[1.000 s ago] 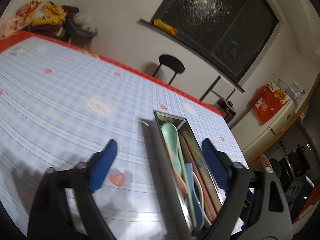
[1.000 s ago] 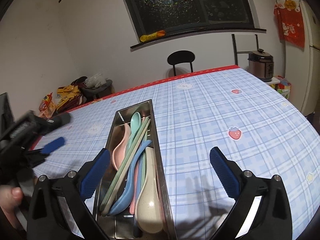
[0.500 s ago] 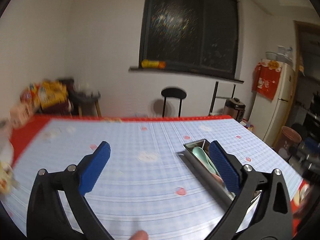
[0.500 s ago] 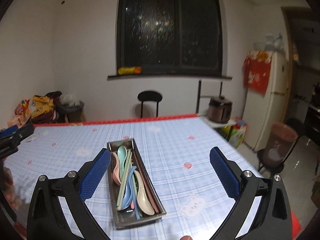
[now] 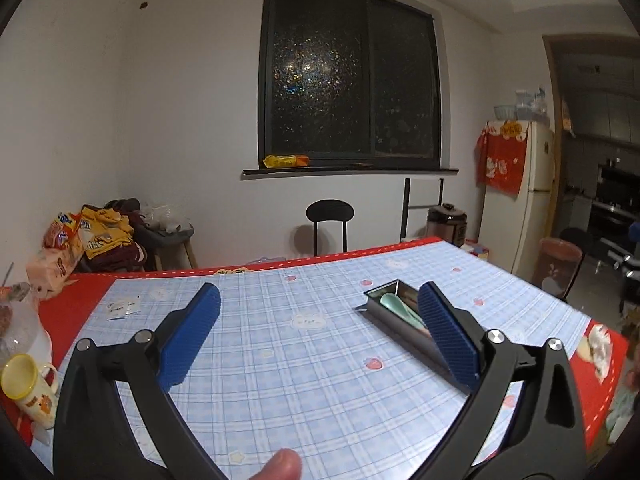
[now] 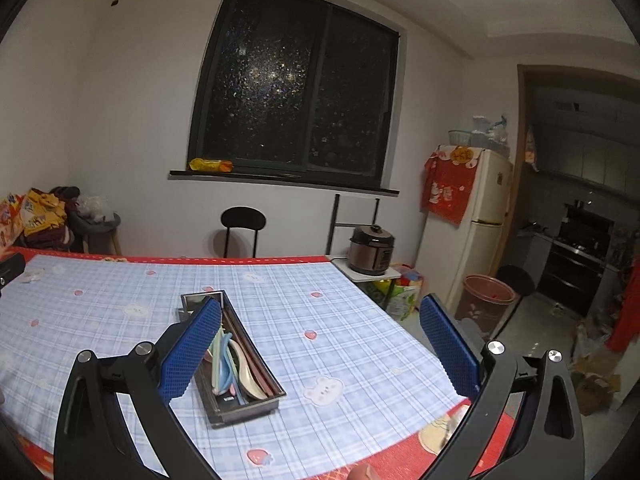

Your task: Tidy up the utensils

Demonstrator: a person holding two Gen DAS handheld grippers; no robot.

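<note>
Resting on table, utensil tray (image 6: 240, 364) behind right tool (image 6: 320, 346) left pad

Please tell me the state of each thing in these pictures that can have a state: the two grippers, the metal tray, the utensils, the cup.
left gripper: open, holding nothing.
right gripper: open, holding nothing.
metal tray: flat on the table, uncovered.
spoons and chopsticks: lying lengthwise inside the tray.
yellow cup: upright near the table edge; contents not visible.

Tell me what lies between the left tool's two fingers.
In the left wrist view, only bare checked tablecloth lies between the open left tool fingers; the metal tray sits by the right finger.
</note>
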